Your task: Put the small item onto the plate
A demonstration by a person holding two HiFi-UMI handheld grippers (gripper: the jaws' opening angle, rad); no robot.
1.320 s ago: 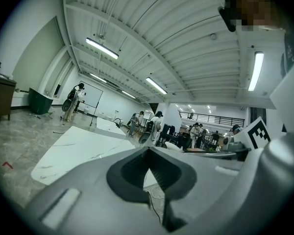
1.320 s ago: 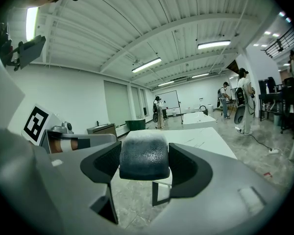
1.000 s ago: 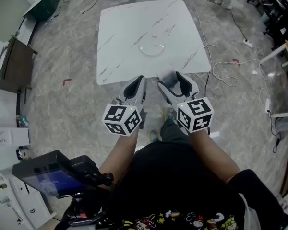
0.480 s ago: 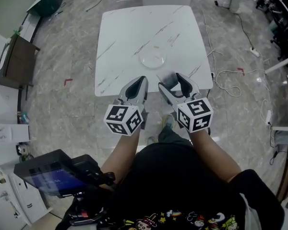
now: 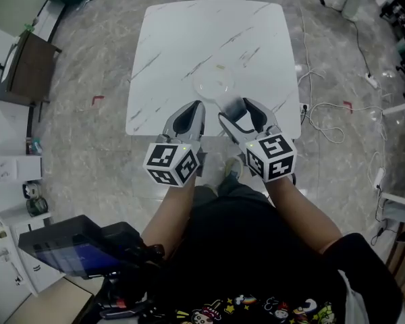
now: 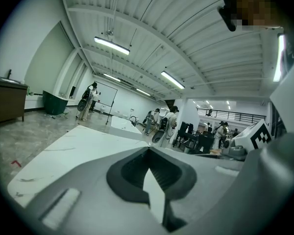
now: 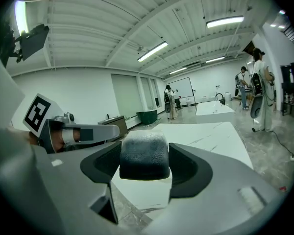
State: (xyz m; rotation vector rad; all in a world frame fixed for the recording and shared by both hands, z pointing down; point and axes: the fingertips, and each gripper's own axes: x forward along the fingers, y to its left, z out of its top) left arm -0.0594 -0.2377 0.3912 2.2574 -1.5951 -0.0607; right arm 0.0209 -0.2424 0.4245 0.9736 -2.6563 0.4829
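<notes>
A clear glass plate (image 5: 212, 85) lies on the white marble table (image 5: 175, 39), a little inside its near edge. My right gripper (image 5: 236, 108) is shut on a small dark grey item (image 5: 233, 107), whose rounded, textured block (image 7: 143, 155) fills the gap between the jaws in the right gripper view. It hovers over the table's near edge, just short of the plate and slightly to its right. My left gripper (image 5: 192, 108) sits beside it on the left, its jaws closed together with nothing between them (image 6: 148, 150).
A dark cabinet (image 5: 17, 69) stands on the floor at the left. White cables (image 5: 324, 123) trail across the floor to the right of the table. A handheld device with a blue screen (image 5: 74, 248) is at the lower left. People stand far off in the hall.
Both grippers have moved forward from the table's near edge to just before the plate. The right gripper still holds the grey item.
</notes>
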